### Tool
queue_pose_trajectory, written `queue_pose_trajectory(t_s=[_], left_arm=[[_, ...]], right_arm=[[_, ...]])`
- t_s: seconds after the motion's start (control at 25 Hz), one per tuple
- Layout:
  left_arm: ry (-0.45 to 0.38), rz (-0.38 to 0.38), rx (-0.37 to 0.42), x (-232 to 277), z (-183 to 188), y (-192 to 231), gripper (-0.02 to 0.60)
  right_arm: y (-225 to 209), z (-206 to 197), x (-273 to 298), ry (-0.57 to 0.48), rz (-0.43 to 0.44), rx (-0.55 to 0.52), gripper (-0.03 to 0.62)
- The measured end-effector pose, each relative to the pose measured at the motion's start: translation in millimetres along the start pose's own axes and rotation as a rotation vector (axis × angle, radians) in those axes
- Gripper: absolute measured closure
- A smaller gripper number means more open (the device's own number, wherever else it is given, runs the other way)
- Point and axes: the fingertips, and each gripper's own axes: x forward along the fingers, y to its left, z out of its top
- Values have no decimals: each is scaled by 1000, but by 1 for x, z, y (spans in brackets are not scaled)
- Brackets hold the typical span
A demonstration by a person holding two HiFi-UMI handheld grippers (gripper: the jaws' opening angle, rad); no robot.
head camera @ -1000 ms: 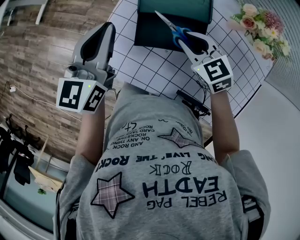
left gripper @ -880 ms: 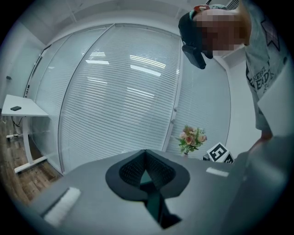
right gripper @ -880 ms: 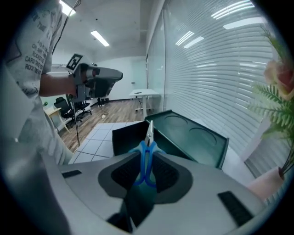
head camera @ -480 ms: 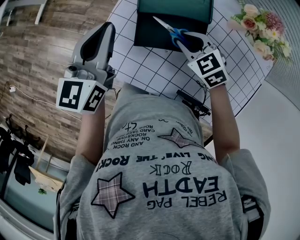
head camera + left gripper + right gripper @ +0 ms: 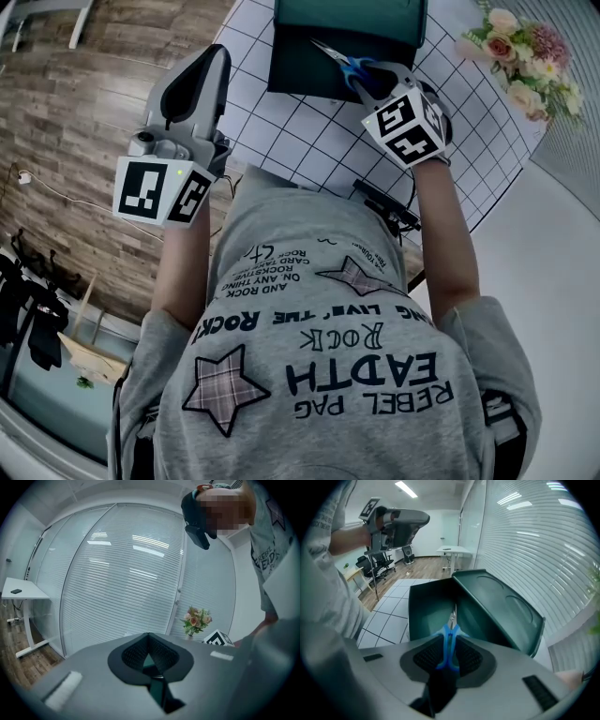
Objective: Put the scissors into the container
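Right gripper [image 5: 372,77] dipped, jaws clamping scissors [image 5: 450,644] above container [image 5: 425,613]; left gripper [image 5: 149,641] seemingly closed.

Wood floor [image 5: 84,94]; window blinds [image 5: 126,573]; white desk [image 5: 35,594].

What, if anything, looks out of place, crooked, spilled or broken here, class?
Nothing stands out. The scissors sit straight in the right tongs, blades pointing into the open container; its lid leans back, and nothing is spilled.
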Motion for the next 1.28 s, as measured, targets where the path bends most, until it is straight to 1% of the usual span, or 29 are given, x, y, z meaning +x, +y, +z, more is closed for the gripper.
queue_pose_trajectory(t_s=[0.16, 0.44, 0.6, 0.84, 1.08, 1.28], left_arm=[[1, -8, 10, 1, 0, -2, 572], [-3, -7, 1, -1, -1, -2, 572], [-5, 1, -2, -4, 0, 2, 572], [-7, 3, 5, -7, 0, 1, 572], [-16, 2, 18, -10, 4, -1, 572], [-7, 3, 69, -11, 4, -5, 572]], right_arm=[[-2, -1, 3, 30, 2, 36, 500], [-1, -8, 11, 131, -5, 9, 500], [0, -9, 14, 159, -10, -7, 500], [1, -7, 11, 125, 2, 11, 500], [0, -3, 7, 102, -12, 16, 500], [-3, 5, 2, 63, -19, 47, 509]])
